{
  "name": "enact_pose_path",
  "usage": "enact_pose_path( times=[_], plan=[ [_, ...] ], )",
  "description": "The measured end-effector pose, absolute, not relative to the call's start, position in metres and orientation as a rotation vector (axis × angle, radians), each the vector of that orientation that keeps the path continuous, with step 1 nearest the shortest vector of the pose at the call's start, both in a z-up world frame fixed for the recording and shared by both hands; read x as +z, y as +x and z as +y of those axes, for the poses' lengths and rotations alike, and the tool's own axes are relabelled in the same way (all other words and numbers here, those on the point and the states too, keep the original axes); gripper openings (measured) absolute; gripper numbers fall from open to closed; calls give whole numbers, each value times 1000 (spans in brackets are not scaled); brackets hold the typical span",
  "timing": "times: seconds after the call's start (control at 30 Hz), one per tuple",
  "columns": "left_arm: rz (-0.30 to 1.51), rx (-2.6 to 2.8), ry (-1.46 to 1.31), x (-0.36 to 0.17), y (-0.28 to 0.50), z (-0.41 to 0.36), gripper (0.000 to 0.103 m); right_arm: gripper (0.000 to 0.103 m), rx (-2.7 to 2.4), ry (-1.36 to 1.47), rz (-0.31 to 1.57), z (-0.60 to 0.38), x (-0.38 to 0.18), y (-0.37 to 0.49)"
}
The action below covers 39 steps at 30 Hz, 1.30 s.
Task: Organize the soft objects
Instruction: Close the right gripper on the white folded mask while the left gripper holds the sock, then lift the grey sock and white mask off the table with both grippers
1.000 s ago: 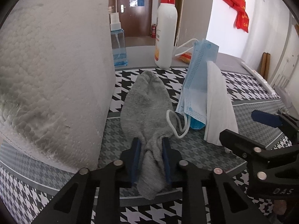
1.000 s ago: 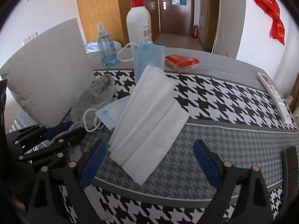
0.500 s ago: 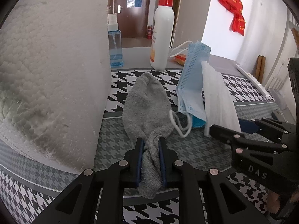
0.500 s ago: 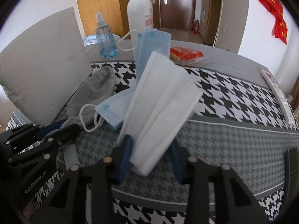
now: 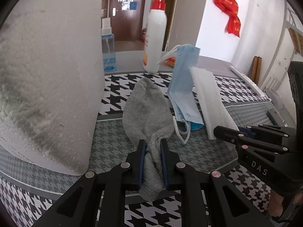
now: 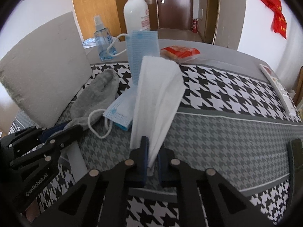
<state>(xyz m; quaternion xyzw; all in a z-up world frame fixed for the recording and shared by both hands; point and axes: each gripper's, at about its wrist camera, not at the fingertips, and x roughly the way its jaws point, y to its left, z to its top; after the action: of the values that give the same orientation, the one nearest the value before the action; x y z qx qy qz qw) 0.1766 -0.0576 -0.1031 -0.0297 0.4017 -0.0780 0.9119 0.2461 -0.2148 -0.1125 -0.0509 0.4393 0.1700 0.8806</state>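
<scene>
Fig.: two-handed pickup of soft items from a houndstooth tablecloth (image 6: 236, 98). L gripper (image 5: 153, 147) has its jaws pinched on the bunched cuff end of the grey sock (image 5: 146, 109); rest of sock lies flat on the cloth, toe pointing away, beside the big paper roll (image 5: 47, 75). Cuff grip probably chosen because the gathered fabric gives the pads bulk to bite. R gripper (image 6: 151, 151) has jaws narrowed on the near corner of the white folded tissue (image 6: 159, 94), which stands up fanned from the pinch. Blue face mask (image 6: 132, 87) sits between sock and tissue, partly propped upright, ear loop (image 6: 98, 123) trailing onto the cloth; not gripped. Pump bottle (image 6: 136, 13) and spray bottle (image 6: 102, 39) stand behind, well clear. Judgement: both items secured, lift not yet made.
</scene>
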Motion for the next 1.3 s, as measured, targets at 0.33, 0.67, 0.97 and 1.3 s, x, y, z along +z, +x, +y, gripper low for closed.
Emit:
enact_pose_path(
  times=[0.33, 0.67, 0.97, 1.3],
  plan=[
    [785, -232, -40, -89, 164, -65, 15, 11, 344, -107, 907, -222, -104, 218],
    [757, -281, -23, -81, 148, -75, 14, 11, 347, -109, 893, -225, -94, 188],
    [723, -282, -19, -72, 133, -73, 14, 11, 355, -97, 845, -229, -81, 169],
    [669, -283, -20, -58, 117, -65, 10, 6, 363, -69, 776, -233, -62, 153]
  ],
)
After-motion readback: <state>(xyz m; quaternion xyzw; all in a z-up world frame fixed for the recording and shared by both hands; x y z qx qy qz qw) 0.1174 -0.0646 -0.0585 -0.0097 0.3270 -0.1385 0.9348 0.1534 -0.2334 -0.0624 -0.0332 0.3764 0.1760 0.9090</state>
